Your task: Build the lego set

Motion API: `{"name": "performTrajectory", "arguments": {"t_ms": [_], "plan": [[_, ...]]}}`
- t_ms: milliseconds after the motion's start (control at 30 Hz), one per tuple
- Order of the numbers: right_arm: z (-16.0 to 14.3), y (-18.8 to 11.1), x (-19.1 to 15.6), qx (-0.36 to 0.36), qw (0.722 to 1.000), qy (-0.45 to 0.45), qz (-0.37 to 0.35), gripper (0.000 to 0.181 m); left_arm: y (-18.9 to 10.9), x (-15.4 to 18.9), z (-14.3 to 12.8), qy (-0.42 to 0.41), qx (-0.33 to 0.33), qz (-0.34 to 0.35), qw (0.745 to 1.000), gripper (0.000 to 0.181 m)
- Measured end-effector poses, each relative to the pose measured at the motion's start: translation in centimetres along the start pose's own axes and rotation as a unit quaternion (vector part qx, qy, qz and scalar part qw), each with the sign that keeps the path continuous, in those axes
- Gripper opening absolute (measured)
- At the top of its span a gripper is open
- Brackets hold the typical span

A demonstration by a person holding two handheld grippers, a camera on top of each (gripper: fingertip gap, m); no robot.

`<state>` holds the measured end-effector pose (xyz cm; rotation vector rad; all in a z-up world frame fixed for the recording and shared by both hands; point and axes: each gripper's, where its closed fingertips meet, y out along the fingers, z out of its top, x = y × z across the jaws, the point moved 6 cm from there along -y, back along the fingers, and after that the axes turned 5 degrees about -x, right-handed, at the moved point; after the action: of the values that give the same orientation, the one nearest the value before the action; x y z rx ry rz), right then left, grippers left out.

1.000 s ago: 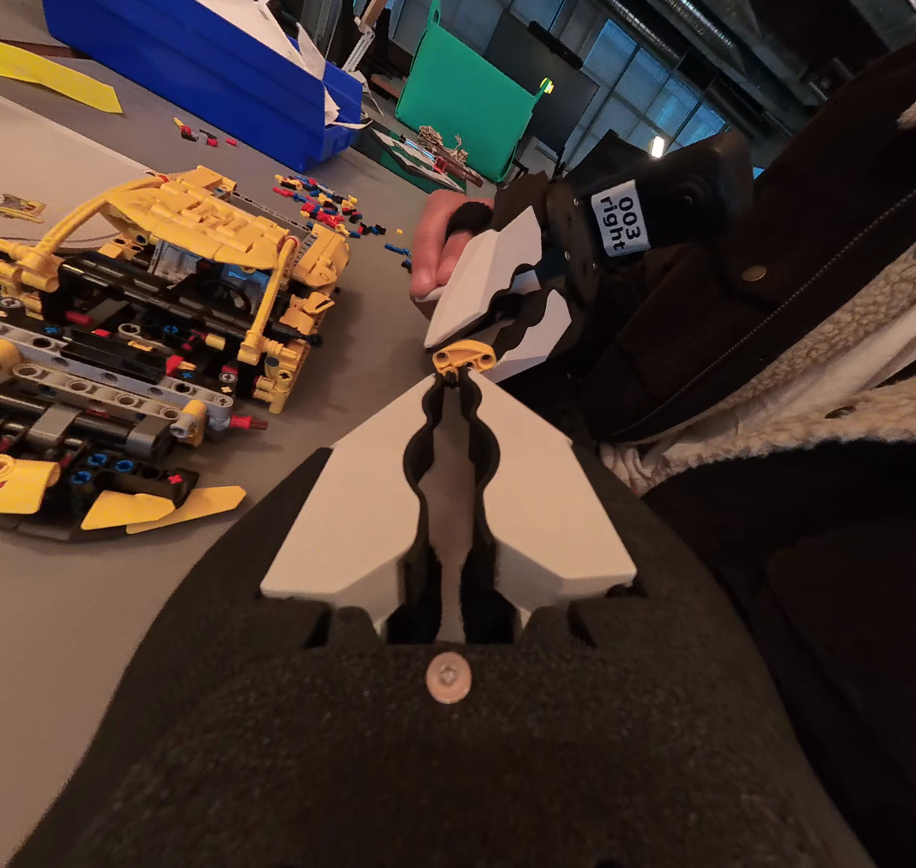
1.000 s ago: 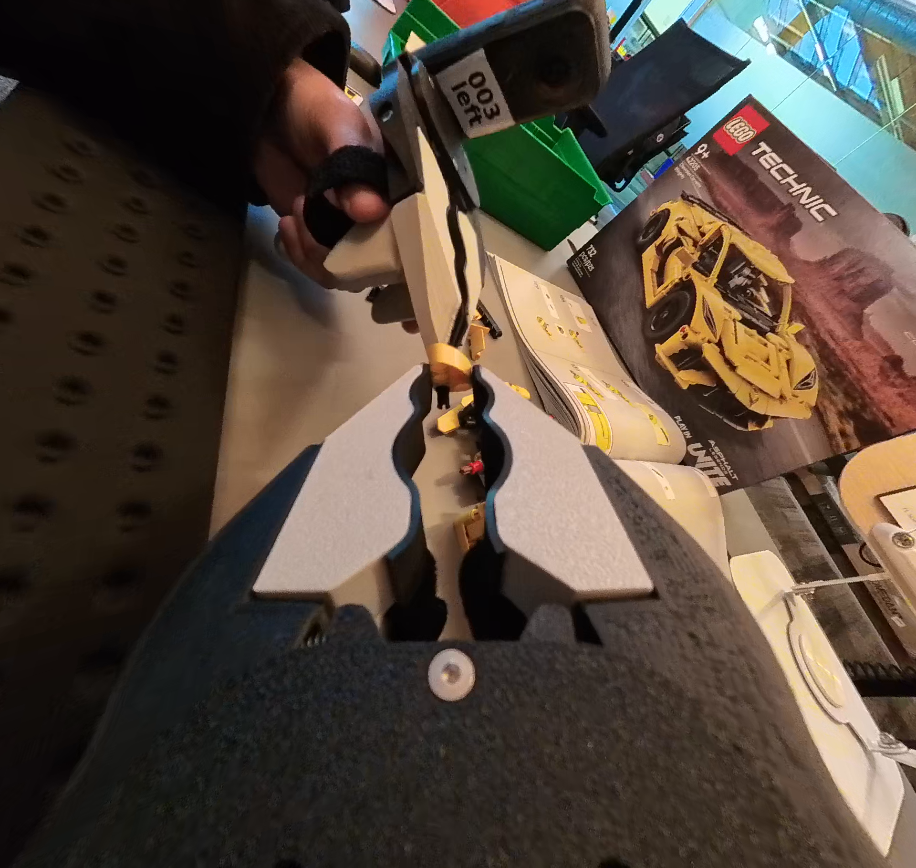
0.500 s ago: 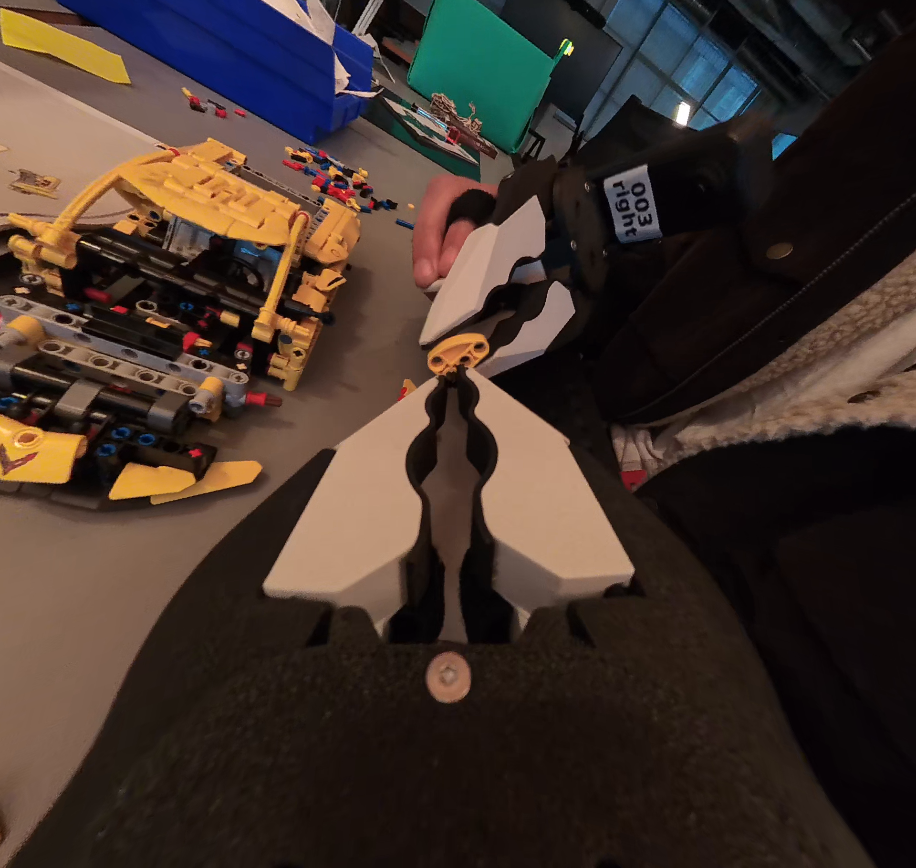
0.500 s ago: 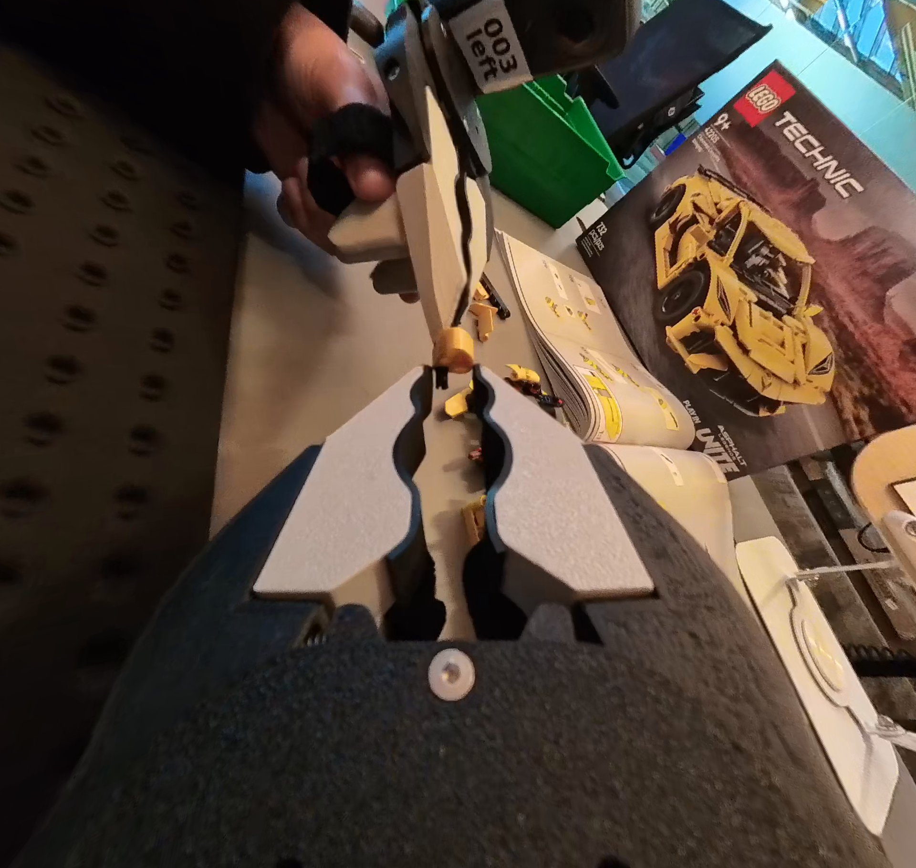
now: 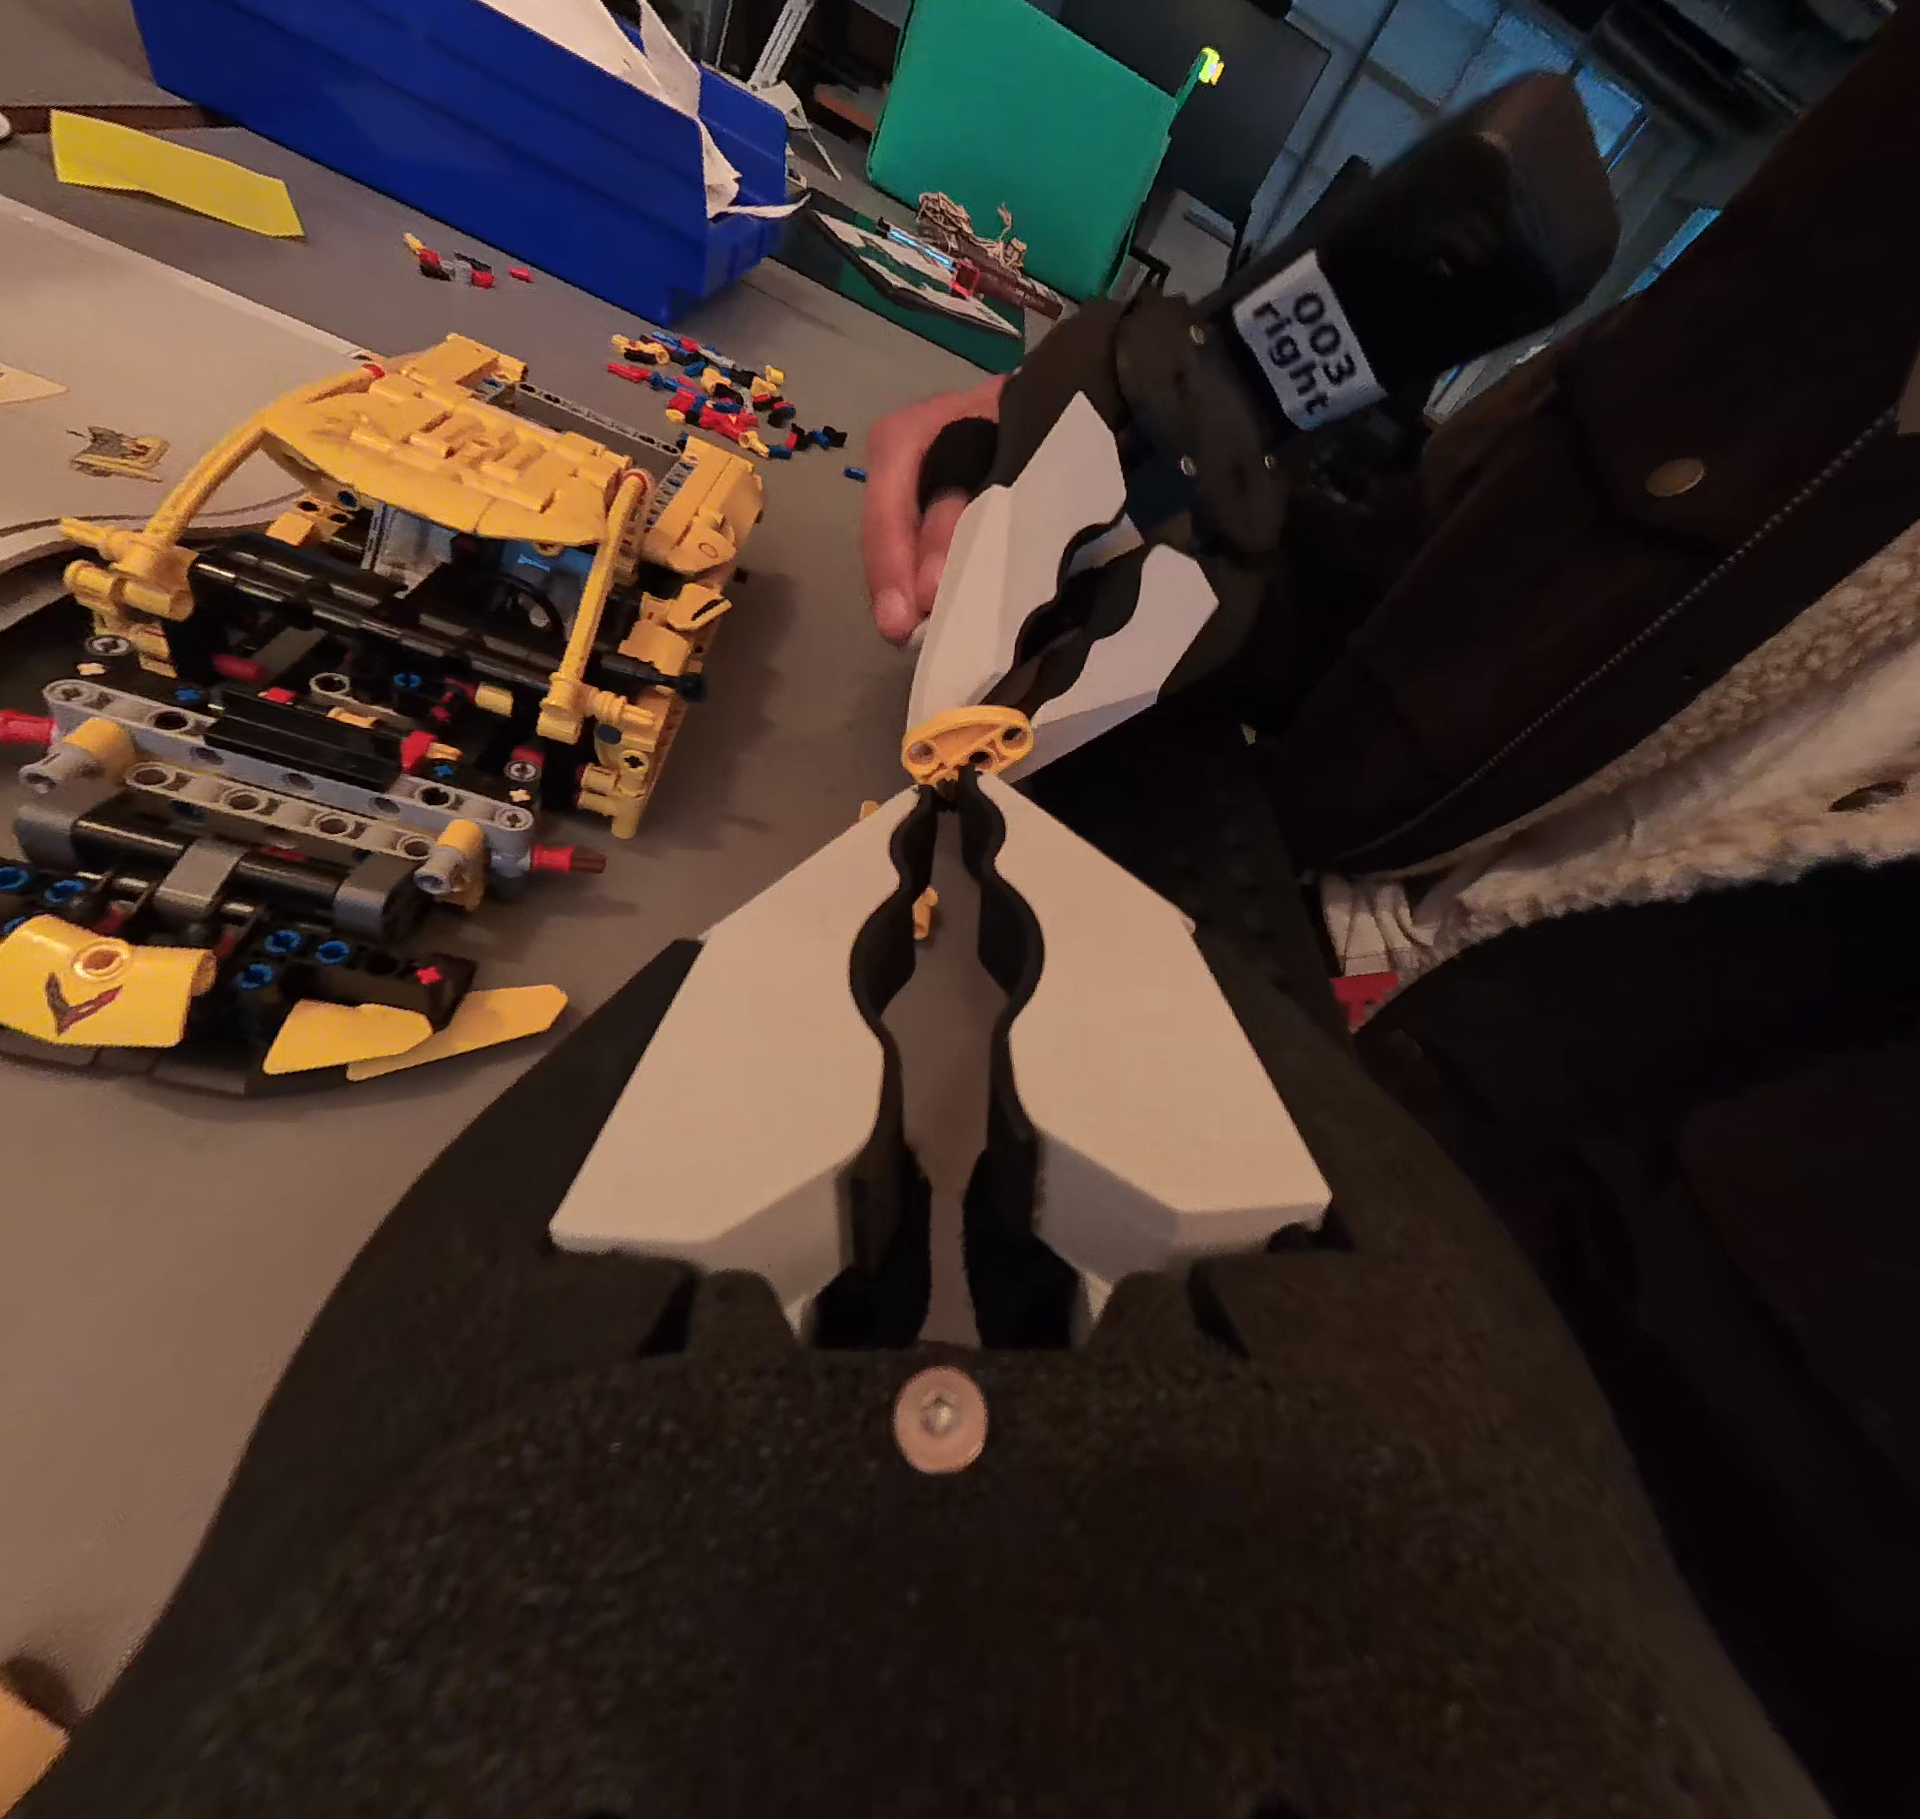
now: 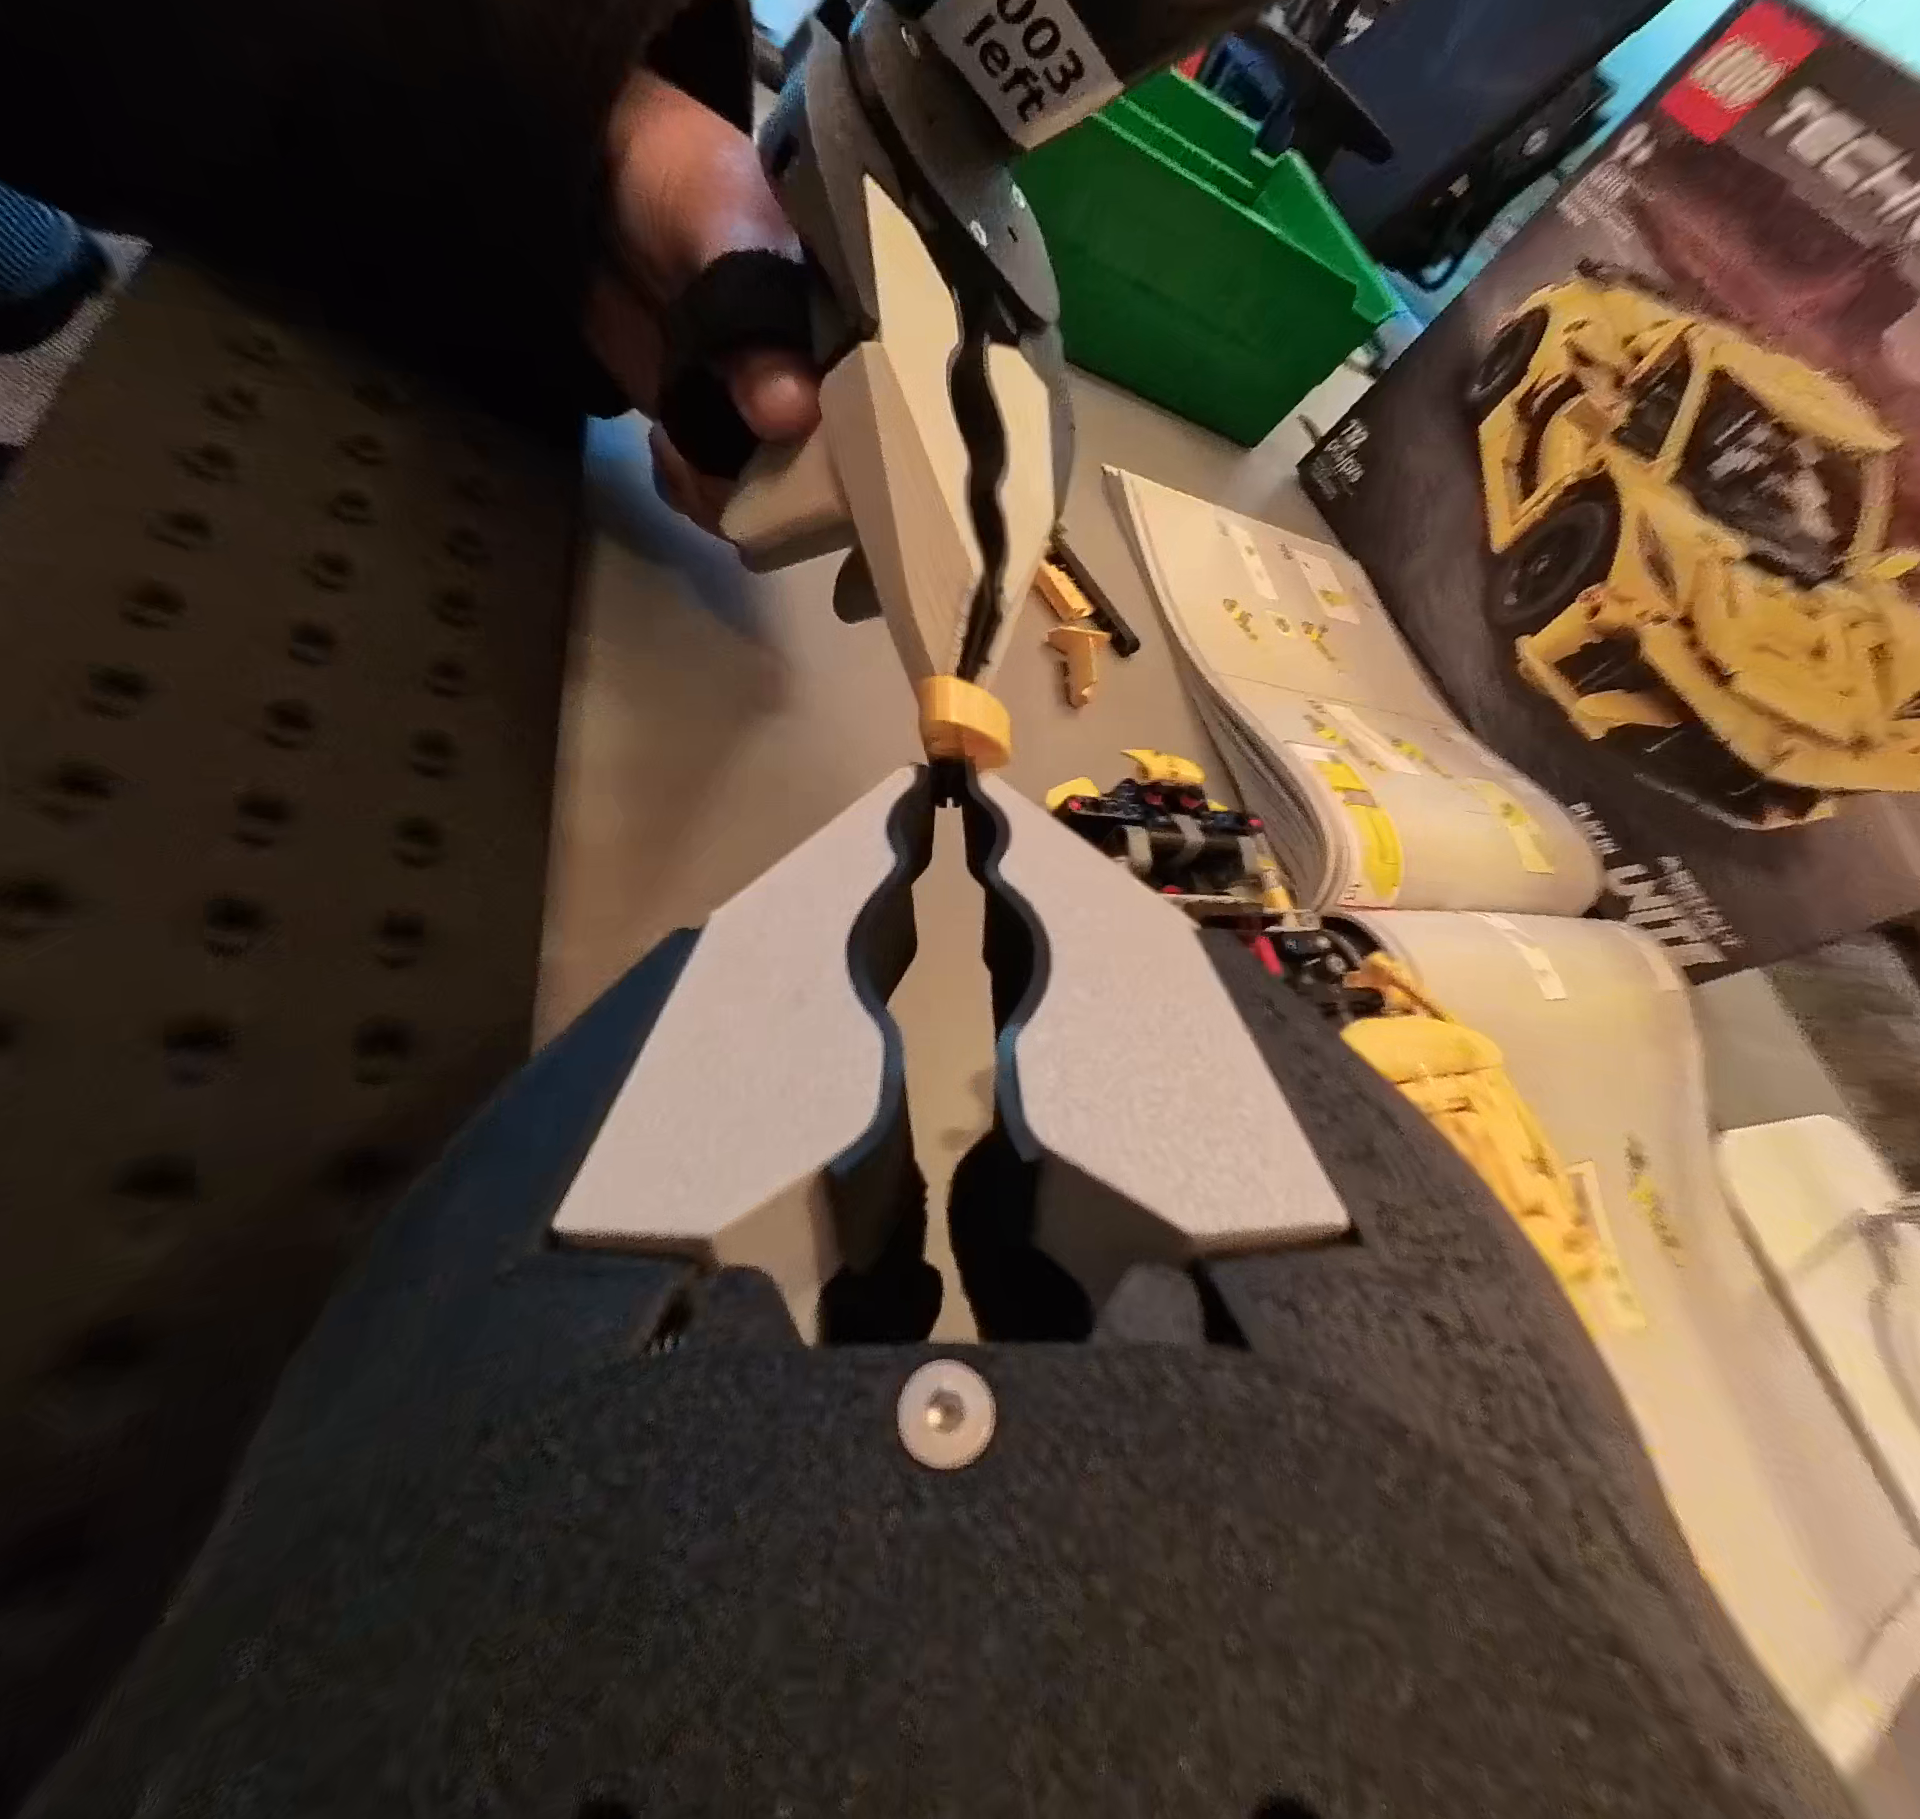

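Now a small yellow piece (image 5: 967, 739) sits between both tool tips, above the table (image 5: 208, 1250). Left gripper (image 5: 948, 801) jaws pinch a black pin under it; right gripper (image 6: 943, 795) jaws are nearly closed on it too. Left of the jaws lies the half-built yellow car (image 5: 395, 564).

Blue bin (image 5: 447, 96) far left ahead of left gripper, white paper scraps inside. Green folded panel (image 5: 1013, 138) straight ahead, upright. Yellow paper strip (image 5: 171, 174) flat on grey table (image 5: 208, 1250). Green bin (image 6: 1195, 252) ahead-right of right gripper.
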<state>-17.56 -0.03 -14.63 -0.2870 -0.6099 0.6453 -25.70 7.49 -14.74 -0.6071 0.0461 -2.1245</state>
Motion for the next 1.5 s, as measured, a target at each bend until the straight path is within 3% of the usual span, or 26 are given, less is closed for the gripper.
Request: {"name": "performTrajectory", "arguments": {"t_ms": [233, 367, 467, 567, 667, 733, 800, 967, 1200, 1267, 1367, 1500], "plan": [[0.7, -0.1, 0.5, -0.015, 0.992, -0.074, -0.100, 0.003, -0.2, -0.5, 0.9, -0.038, 0.058, -0.008, 0.998, 0.004], [0.6, -0.1, 0.5, -0.024, 0.991, -0.079, -0.108, 0.002, 0.1, -0.4, 1.0, -0.033, 0.070, -0.005, 0.997, 0.005], [0.3, 0.1, 0.3, -0.032, 0.991, -0.083, -0.100, 0.003, 0.1, -0.4, 0.8, -0.006, 0.043, 0.013, 0.999, 0.004], [0.0, 0.3, 0.6, -0.008, 0.999, -0.014, -0.047, 0.004, -0.1, -0.3, 0.7, 0.011, 0.030, 0.025, 0.999, 0.003], [-2.1, -0.1, 1.2, -0.041, 0.996, 0.074, 0.032, 0.018, -0.1, -0.3, -0.1, 0.022, 0.001, 0.035, 0.999, 0.003], [-3.7, -0.6, 1.0, -0.068, 0.980, 0.145, 0.117, 0.039, -0.1, -0.2, -0.7, 0.031, -0.019, 0.045, 0.998, 0.003], [-4.7, -0.6, -0.2, -0.098, 0.961, 0.168, 0.194, 0.046, -0.1, -0.3, -1.0, 0.035, -0.031, 0.051, 0.998, 0.003], [-5.9, 0.7, -1.8, -0.156, 0.967, 0.098, 0.177, 0.039, -0.1, -0.1, -0.9, 0.049, -0.031, 0.044, 0.997, 0.003], [-5.4, 1.3, -1.8, -0.157, 0.961, 0.107, 0.200, 0.025, -0.8, 1.5, 0.2, 0.082, 0.019, -0.001, 0.996, 0.003], [-3.9, 0.5, -0.9, -0.088, 0.951, 0.178, 0.238, 0.025, -1.0, 1.8, 0.4, 0.092, 0.029, -0.008, 0.995, 0.003], [-0.6, -1.8, 1.2, 0.064, 0.911, 0.276, 0.301, 0.024, -1.3, 2.4, 0.9, 0.099, 0.056, -0.031, 0.993, 0.004], [0.9, -2.4, 1.1, 0.112, 0.894, 0.286, 0.326, 0.024, -1.3, 2.9, 1.4, 0.111, 0.083, -0.044, 0.989, 0.003]]}}
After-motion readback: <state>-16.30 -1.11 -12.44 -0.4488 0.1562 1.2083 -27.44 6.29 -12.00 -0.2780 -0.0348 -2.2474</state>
